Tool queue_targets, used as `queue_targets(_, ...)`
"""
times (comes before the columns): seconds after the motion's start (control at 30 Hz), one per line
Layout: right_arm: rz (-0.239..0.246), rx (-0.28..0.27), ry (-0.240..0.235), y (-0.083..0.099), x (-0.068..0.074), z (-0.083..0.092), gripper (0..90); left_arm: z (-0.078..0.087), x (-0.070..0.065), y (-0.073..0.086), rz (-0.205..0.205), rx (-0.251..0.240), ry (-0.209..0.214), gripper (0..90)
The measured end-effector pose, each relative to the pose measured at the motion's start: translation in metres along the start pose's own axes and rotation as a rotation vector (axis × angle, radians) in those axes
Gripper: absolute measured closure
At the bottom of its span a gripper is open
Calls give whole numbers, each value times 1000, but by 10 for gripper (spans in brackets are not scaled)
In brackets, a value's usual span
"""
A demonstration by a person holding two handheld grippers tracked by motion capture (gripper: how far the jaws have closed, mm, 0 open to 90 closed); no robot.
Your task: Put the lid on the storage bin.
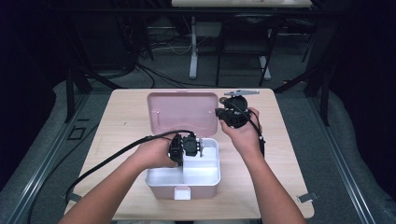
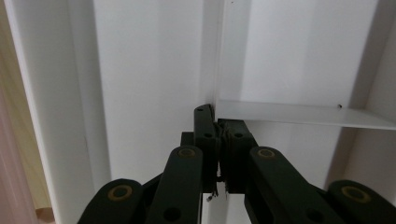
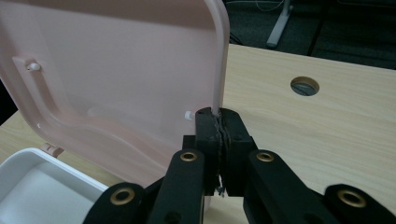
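Observation:
A pink box [image 1: 161, 190] with a white inner tray [image 1: 205, 176] stands at the table's front middle. Its pink lid [image 1: 182, 109] stands raised behind it. My left gripper [image 1: 195, 149] points down into the tray. In the left gripper view it [image 2: 218, 117] is shut on the thin white divider [image 2: 211, 56] where a cross wall [image 2: 303, 114] meets it. My right gripper [image 1: 220, 114] is at the lid's right edge. In the right gripper view it [image 3: 218, 115] is shut on the lid's rim [image 3: 219, 60], with the lid's inner face [image 3: 107, 70] to its left.
The light wooden table [image 1: 126, 121] has bare room on both sides of the box and a round cable hole [image 3: 304, 86] on the right. The box's latch [image 1: 182, 192] faces the front edge. Cables trail off the left side. A desk leg [image 1: 193, 46] stands on the floor beyond.

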State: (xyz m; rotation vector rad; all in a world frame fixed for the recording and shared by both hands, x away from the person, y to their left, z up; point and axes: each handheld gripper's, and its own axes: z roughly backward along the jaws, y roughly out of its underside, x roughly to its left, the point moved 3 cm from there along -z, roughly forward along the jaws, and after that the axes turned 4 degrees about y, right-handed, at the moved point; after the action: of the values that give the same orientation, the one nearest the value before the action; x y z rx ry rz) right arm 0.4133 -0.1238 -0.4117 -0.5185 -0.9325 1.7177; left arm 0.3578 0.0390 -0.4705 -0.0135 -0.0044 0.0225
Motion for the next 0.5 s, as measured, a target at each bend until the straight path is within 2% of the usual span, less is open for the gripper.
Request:
queue_targets(0.1, 14, -26, 12, 3, 2, 4, 881, 0, -1, 0, 1, 1, -13, 863)
queue_targets(0.13, 19, -26, -13, 5, 3, 6, 881, 0, -1, 0, 3, 3, -15, 861)
queue_targets(0.17, 21, -36, 25, 5, 4, 7, 881, 0, -2, 0, 7, 1, -17, 859)
queue_targets(0.2, 22, -41, 36, 6, 4, 9, 881, 0, -2, 0, 15, -1, -17, 856)
queue_targets(0.23, 24, -41, 10, 7, 4, 10, 881, 0, -2, 0, 26, -6, -18, 854)
queue_targets(0.3, 21, -63, 2, 9, 5, 11, 882, 1, -1, 1, 34, -13, -21, 849)
queue_targets(0.43, 21, -56, -1, 10, 5, 13, 881, 1, 0, 5, 71, -42, -9, 832)
queue_targets(0.5, 23, -63, 0, 10, 5, 14, 881, 1, 0, 6, 84, -39, -21, 810)
